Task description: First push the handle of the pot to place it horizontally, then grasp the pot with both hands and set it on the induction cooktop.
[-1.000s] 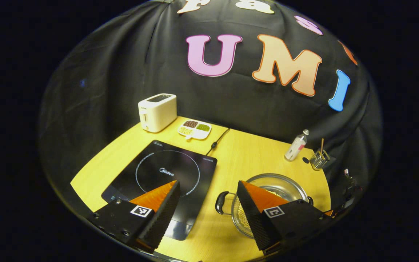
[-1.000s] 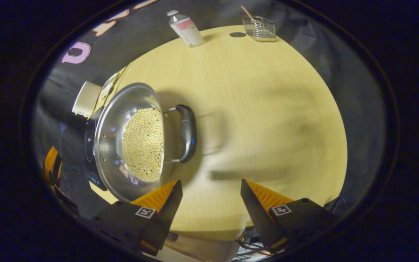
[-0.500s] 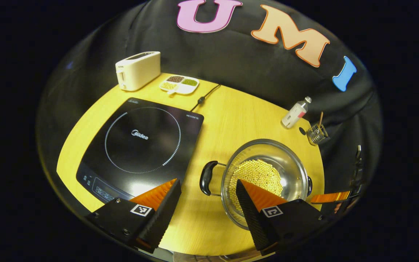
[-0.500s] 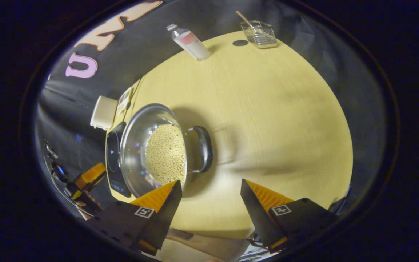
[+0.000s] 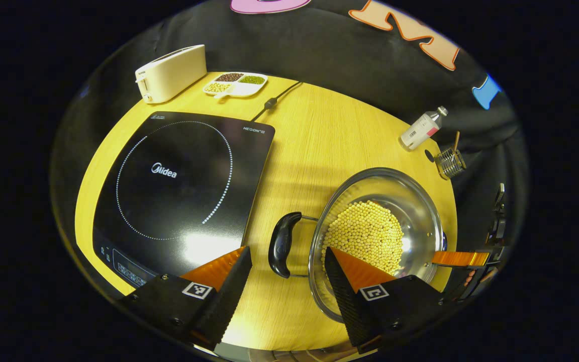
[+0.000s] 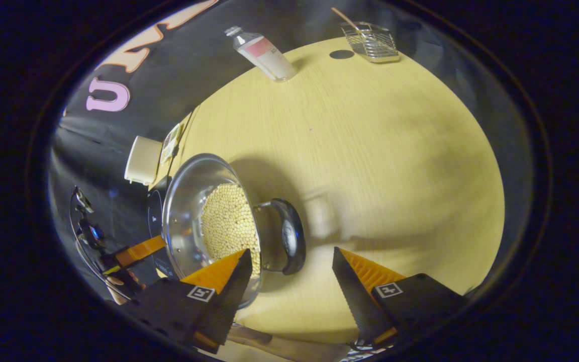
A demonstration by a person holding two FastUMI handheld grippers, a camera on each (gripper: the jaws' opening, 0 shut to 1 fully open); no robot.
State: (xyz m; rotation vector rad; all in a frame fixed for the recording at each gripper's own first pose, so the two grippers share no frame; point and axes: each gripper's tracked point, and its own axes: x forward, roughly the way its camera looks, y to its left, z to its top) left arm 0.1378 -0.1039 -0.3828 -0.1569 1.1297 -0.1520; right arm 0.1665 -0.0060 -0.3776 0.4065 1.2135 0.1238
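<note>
Steel pot (image 5: 377, 236) of beans sits on the table right of the induction cooktop (image 5: 179, 186). Both the left gripper (image 5: 287, 274) and right gripper (image 6: 292, 274) gape wide, each bracketing a black handle (image 5: 282, 244); centre each handle, then clamp together.
</note>
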